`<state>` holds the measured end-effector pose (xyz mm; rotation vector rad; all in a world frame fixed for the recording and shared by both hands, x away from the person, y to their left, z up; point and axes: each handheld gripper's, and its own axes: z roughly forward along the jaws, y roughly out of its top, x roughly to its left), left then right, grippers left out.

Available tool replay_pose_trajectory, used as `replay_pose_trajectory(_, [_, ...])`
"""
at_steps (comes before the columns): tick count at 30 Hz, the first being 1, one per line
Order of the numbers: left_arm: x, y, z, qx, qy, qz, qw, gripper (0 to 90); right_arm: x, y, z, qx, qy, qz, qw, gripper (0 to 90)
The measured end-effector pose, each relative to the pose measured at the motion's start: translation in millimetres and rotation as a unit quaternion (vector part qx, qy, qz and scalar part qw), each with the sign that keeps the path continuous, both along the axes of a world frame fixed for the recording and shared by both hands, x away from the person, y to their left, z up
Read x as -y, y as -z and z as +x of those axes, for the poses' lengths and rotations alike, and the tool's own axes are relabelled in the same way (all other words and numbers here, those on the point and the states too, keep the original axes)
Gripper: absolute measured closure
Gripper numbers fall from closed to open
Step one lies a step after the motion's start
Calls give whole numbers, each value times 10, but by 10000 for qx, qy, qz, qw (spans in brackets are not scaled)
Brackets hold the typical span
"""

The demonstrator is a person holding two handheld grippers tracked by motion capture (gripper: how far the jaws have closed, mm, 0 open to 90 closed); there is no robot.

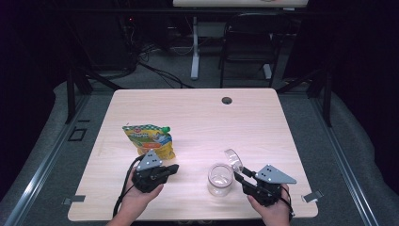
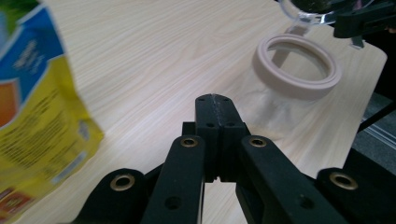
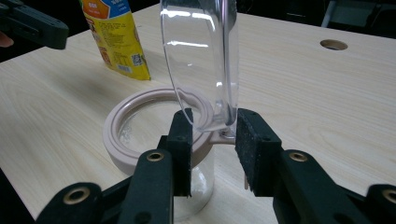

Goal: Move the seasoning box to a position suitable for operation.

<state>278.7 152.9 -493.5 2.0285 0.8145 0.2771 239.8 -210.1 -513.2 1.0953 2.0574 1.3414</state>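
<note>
On the pale wood-grain table (image 1: pixel 197 117) we see our work laid out toward the near edge, with a round cable hole (image 1: pixel 227 100) at twelve o'clock near the far rim. A yellow snack bag (image 1: pixel 149 140) with a green checked top stands at about nine o'clock of the table's middle. Our left gripper (image 1: pixel 175 168) sits just in front of it, at its six o'clock, jaws clenched tight together with nothing between them; in the left gripper view the bag rises at the left and the jar's pinkish ring lies ahead to the right

At five o'clock of the table's middle stands the clear glass jar (image 1: pixel 219 179), upright, its mouth edged by a pale pink sealing ring (image 3: pixel 140 126). The clear hinged lid (image 3: pixel 203 65) is swung up on edge at the jar's right rim. Our right gripper (image 1: pixel 239 175) comes in from the jar's three o'clock; its pads (image 3: pixel 183 140) flank the lower edge of the lid by the hinge, and we cannot tell whether they press on it or stand just clear

Beyond the table, the room is dim: grey carpet (image 1: pixel 56 141), dark stands at both sides, a black chair (image 1: pixel 247 42) at one o'clock, a white desk leg (image 1: pixel 195 47) and cables on the floor behind
</note>
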Motion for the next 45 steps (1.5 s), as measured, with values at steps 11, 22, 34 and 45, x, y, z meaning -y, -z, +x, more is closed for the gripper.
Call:
replay_pose_trajectory(11, [-520,106,-36,-46,-560,-121,9983,891,17,54,81,-102,188,114,9997,676])
replay_pose_trajectory(22, [-552,160,-25,-90,-619,-100,9980,888,-41,94,169,-131,200,78,9997,709])
replay_pose_trajectory(34, [-610,189,-10,-138,-720,-120,9972,888,-51,100,178,-73,328,51,9994,735])
replay_pose_trajectory(45, [-641,217,-4,-161,-800,-152,9966,888,-89,112,164,86,526,-40,9986,743])
